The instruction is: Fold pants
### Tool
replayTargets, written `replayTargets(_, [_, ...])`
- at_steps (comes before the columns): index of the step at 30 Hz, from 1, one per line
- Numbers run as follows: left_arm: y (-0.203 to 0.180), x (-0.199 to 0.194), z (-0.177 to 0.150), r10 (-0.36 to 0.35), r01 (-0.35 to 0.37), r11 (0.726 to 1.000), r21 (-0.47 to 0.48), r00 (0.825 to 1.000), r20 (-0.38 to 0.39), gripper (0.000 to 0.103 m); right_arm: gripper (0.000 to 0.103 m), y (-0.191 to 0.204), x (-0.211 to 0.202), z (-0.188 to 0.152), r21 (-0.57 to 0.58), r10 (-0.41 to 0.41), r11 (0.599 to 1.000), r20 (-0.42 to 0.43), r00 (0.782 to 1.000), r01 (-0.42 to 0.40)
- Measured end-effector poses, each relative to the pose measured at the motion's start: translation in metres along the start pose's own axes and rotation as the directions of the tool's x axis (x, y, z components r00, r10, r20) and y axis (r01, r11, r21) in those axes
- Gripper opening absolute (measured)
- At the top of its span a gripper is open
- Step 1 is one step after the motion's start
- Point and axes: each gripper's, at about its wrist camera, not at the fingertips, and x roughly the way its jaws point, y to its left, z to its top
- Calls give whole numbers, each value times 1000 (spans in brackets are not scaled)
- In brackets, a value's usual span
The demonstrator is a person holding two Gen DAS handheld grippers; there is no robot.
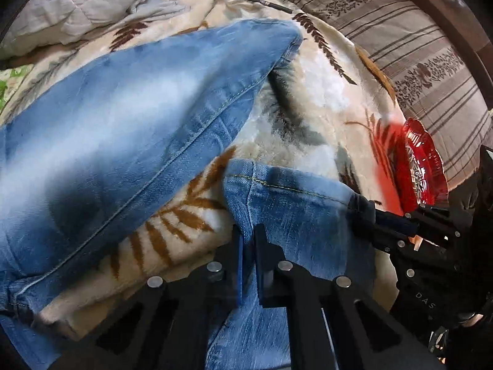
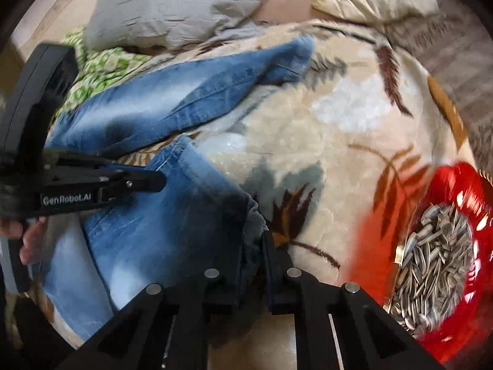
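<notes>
Both grippers clamped on near leg's hem: left gripper [image 1: 248, 240] at one corner, right gripper [image 2: 264, 246] at the other. Jeans [image 1: 123, 117] run away across blanket [image 1: 308, 108].

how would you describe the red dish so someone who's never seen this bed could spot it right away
Start at the cream leaf-print blanket covering the bed, where the jeans lie. Go to the blanket's edge on the side away from the jeans: the red dish sits there. It is glossy, scalloped, and heaped with striped sunflower seeds, the only hard thing among fabrics.
</notes>
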Motion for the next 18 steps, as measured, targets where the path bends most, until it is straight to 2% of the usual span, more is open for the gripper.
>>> replayTargets(4, [-10, -18, 0, -1, 0, 1000, 20, 999, 33, 6, 11, -1, -16, -1, -1, 9, 1000, 34, 999, -9])
replayTargets(9, [-34, -49, 4, -28, 20, 997, 81, 994, 103, 6, 10, -13, -61, -12, 31, 39, 999, 126, 991, -44])
replayTargets(14, [-89, -51, 29, -84, 59, 983, 172, 986, 143, 6, 10, -38, -115, -29, 111, 30, 992, 232, 972, -57])
replayTargets(18, [-141, -30, 52, -96, 63, 972, 227, 985, 140, 6, 10, -62, -137, -39, 181, -5, 983, 259, 966, -44])
